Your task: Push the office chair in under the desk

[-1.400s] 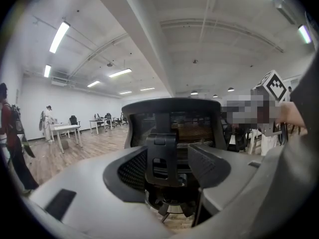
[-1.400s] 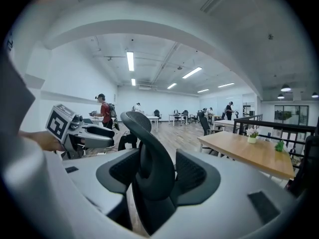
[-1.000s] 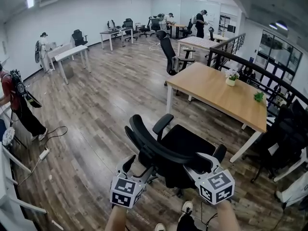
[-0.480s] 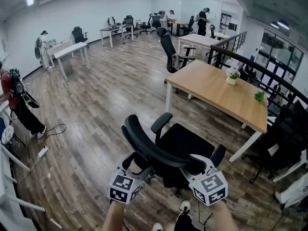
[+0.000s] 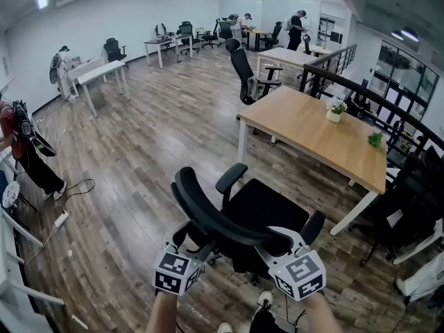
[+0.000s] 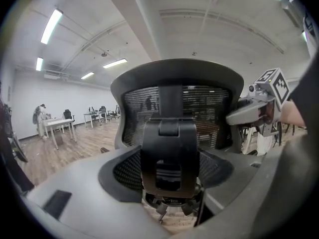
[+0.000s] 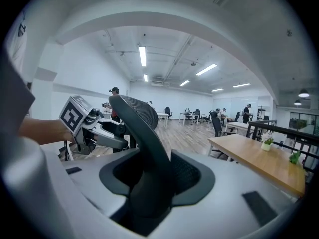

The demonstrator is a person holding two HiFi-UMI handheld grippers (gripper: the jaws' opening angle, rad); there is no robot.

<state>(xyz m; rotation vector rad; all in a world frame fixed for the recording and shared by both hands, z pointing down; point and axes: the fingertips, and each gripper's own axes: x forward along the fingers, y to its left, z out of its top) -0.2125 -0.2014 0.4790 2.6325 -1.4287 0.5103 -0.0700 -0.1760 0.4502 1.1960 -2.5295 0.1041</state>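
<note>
Both grippers sit slightly lower in the head view than a second ago. The office chair (image 5: 260, 210) has hardly shifted against the desk (image 5: 312, 134).

We find the left gripper (image 5: 189, 245) at the backrest's (image 5: 215, 217) left end. Its jaws stand apart. The left gripper view shows the chair's rear bracket framed in the gap, with pad surface visible on either side of it, so we record it as released.

We find the right gripper (image 5: 277, 245) at the backrest's right end. Its jaws have just been closing with the backrest's side edge standing between them. We see no settled clamp as yet, and record it as not yet gripping.

We judge this placement deliberate. One gripper at each end of the backrest lets the push go in square, so the castors (barely visible under the seat) do not swing the chair aside.

The chair stands on the wooden floor just off the desk's near long edge, with no part of it under the top. Its seat faces away from the person, up and right in the head view, toward the desk. The backrest's long axis runs upper left to lower right, roughly parallel to the desk's long edge.

On the desk stand a white flower pot (image 5: 335, 115) and a small green plant (image 5: 374, 139). Beyond it a second chair (image 5: 244, 75) stands, with people at the far tables.
</note>
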